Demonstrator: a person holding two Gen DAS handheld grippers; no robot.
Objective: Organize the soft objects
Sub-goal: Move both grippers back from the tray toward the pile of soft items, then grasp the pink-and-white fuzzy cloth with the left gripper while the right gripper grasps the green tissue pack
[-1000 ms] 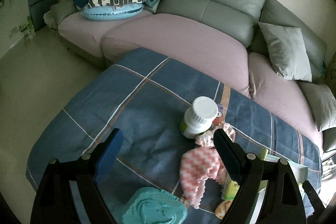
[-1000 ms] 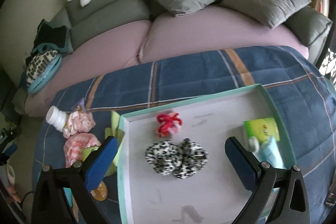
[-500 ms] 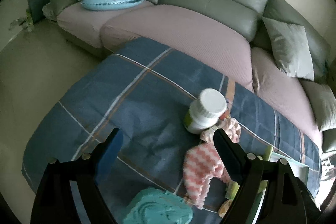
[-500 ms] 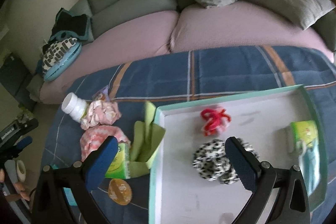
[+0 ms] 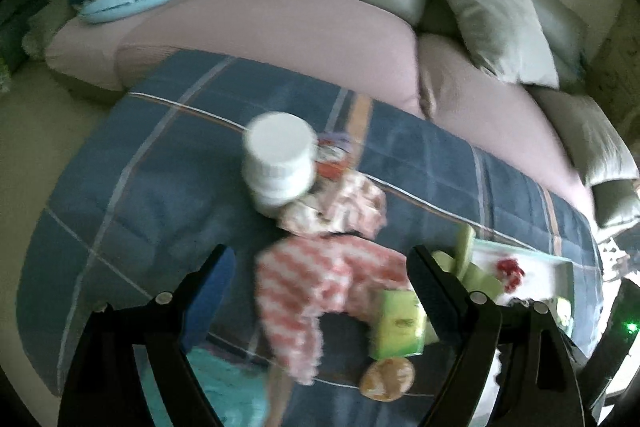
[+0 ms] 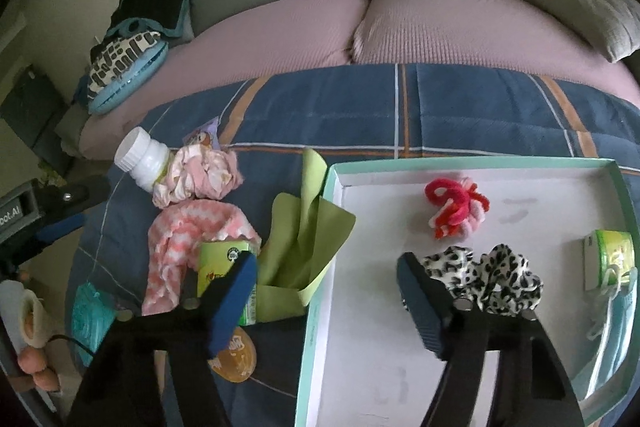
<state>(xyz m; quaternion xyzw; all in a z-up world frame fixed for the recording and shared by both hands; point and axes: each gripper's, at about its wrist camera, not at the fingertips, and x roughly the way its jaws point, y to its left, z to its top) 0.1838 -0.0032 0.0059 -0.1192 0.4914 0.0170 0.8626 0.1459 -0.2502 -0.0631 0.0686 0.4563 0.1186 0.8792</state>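
A pink-and-white zigzag cloth (image 5: 320,291) lies on the blue plaid blanket, with a crumpled pale pink cloth (image 5: 340,207) just behind it. My left gripper (image 5: 316,267) is open and hovers over the zigzag cloth, empty. The same cloths show in the right wrist view, zigzag (image 6: 188,239) and crumpled (image 6: 200,179). My right gripper (image 6: 328,279) is open and empty above the left rim of the white tray (image 6: 320,267). In the tray lie a leopard-print scrunchie (image 6: 484,275) and a red-and-pink scrunchie (image 6: 456,207).
A white bottle (image 5: 280,163) lies against the crumpled cloth. A green box (image 5: 400,323), a green sheet (image 6: 304,235), an orange disc (image 6: 236,355) and a teal pack (image 6: 92,315) lie beside the tray. A green packet (image 6: 612,255) sits in the tray. The sofa (image 6: 280,27) is behind.
My left gripper has moved right and forward, so the zigzag cloth now lies between its fingers. My right gripper has swung left, from over the tray's middle to its left rim.
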